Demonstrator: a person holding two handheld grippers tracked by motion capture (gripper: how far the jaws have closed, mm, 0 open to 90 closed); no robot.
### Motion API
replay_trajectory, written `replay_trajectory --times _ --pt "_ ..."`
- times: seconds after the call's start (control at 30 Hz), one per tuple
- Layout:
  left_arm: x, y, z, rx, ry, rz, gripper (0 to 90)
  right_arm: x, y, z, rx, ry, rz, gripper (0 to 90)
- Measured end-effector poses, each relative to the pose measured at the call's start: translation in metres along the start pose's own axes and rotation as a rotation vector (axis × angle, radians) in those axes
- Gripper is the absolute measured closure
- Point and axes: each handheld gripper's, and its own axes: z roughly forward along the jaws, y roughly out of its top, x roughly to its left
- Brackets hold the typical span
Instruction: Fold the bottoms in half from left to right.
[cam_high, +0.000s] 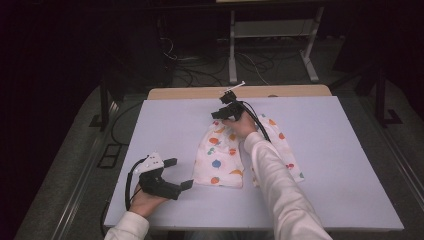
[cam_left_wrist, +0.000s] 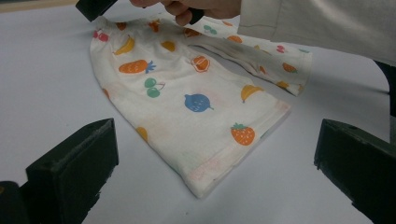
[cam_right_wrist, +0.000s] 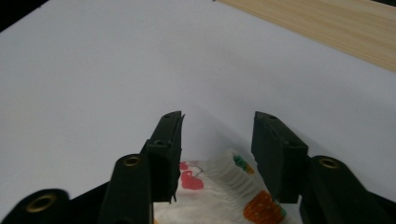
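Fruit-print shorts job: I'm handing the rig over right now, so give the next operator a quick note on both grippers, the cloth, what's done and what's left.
Left gripper: open, holding nothing, near the front left of the table, its fingers aimed at the hem of the nearer leg.
Right gripper: at the far end of the fruit-print shorts, by the gathered waistband; its fingers stand apart with that edge between them, not yet pressing on it.
Shorts: lying flat mid-table, legs toward the person.
Done: right gripper set at the waistband.
Left: probably close the right gripper on the band, then bring the left in on the hem to fold or lift.
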Motion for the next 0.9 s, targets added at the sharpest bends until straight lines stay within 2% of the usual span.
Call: replay_trajectory --times 0.3,0.47,0.7,0.9 --pt "0.0002 0.0 0.0 -0.001 0.002 -0.001 0.0 -0.0001 -0.0008 0.0016 0.029 -0.042 0.009 66.6" --pt "0.0004 0.0 0.0 -0.002 0.003 -0.002 0.0 -0.0011 -0.0023 0.0031 0.049 -0.033 0.013 74.0" --pt "0.001 0.0 -0.0003 -0.002 0.006 -0.002 0.0 0.0032 -0.003 0.0046 0.071 -0.047 -0.002 86.2" --pt "0.0011 0.0007 0.0004 -0.003 0.004 -0.013 0.0 0.0059 -0.0021 0.0022 0.074 -0.055 -0.015 88.1"
